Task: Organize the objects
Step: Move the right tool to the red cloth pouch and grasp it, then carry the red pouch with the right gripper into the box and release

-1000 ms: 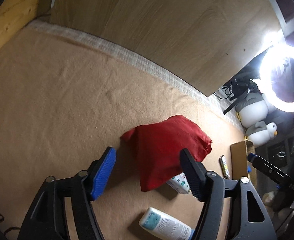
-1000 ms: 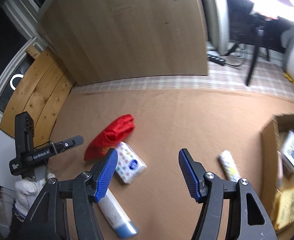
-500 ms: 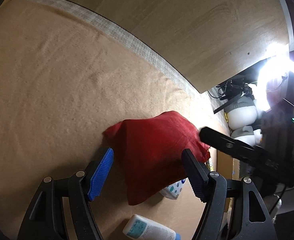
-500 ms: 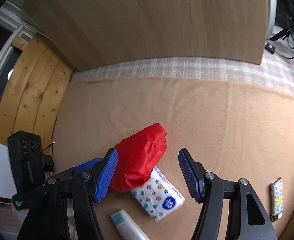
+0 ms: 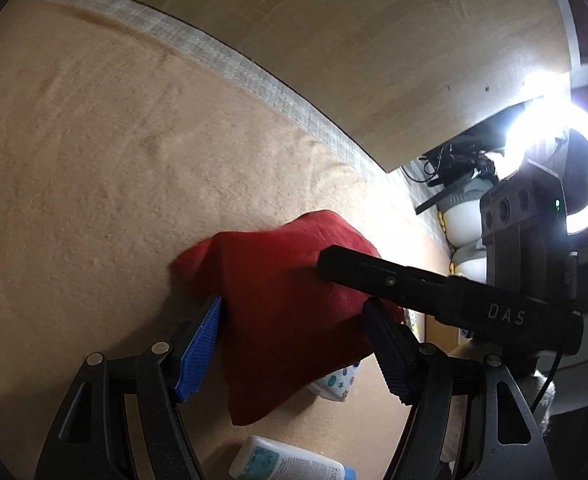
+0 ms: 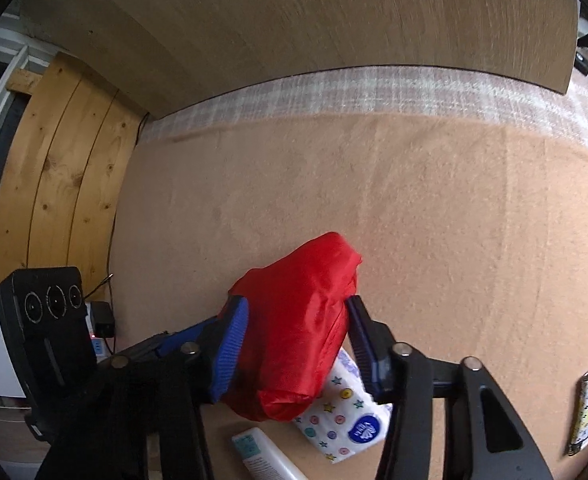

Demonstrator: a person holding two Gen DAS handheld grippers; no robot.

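A cloth pouch [image 6: 301,332] lay on the mat [image 6: 433,208], its near end resting on a tissue pack [image 6: 345,424]. A tube [image 6: 266,456] lay just in front of the pack. A small packet [image 6: 585,412] lay well apart to the right. Behind the mat stood a wooden board [image 6: 294,20].

Dim, warm fisheye views — glare off the ring light [image 5: 581,184], dark warped corners.
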